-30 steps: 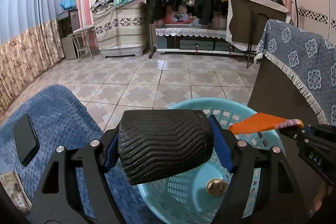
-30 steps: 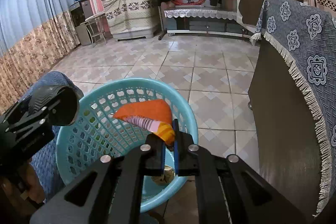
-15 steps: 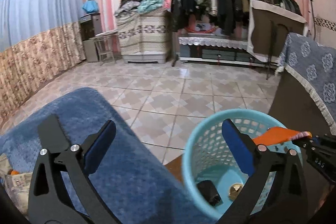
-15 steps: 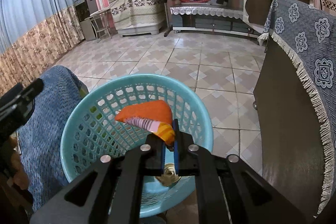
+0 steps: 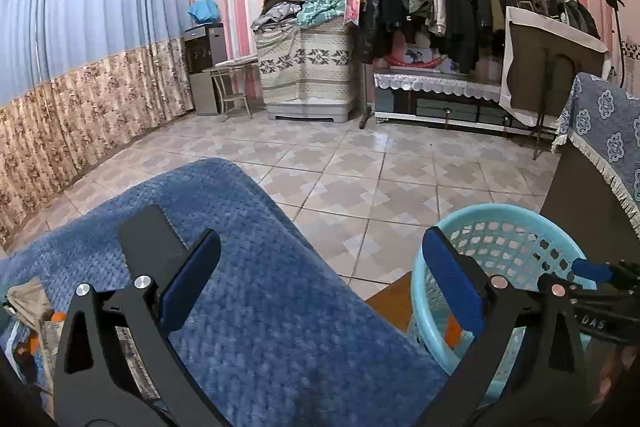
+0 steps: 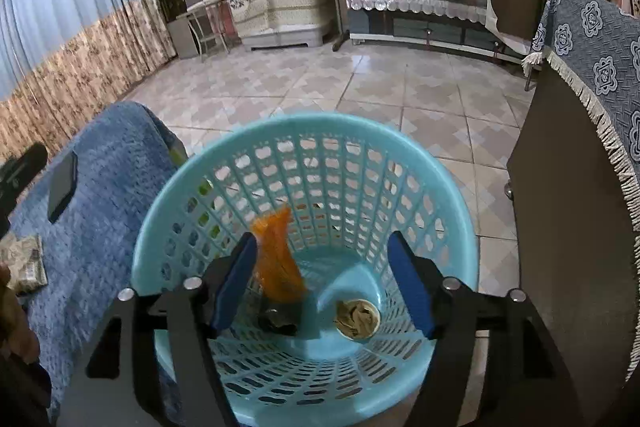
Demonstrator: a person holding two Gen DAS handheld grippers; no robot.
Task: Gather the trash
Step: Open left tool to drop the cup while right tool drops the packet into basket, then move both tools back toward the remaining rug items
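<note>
A light blue plastic basket stands on the floor; it also shows in the left wrist view. Inside it lie an orange wrapper, a black ribbed object and a small round cup. My right gripper is open and empty just above the basket's mouth. My left gripper is open and empty over the blue blanket, left of the basket. Crumpled paper trash lies at the blanket's left edge.
A black phone lies on the blue blanket. A dark cabinet with a blue fringed cloth stands right of the basket. Tiled floor lies beyond, with a clothes rack at the far wall.
My left gripper opened and dropped the black ribbed object into the basket, then moved left over the blanket. My right gripper opened and the orange wrapper fell into the basket.
</note>
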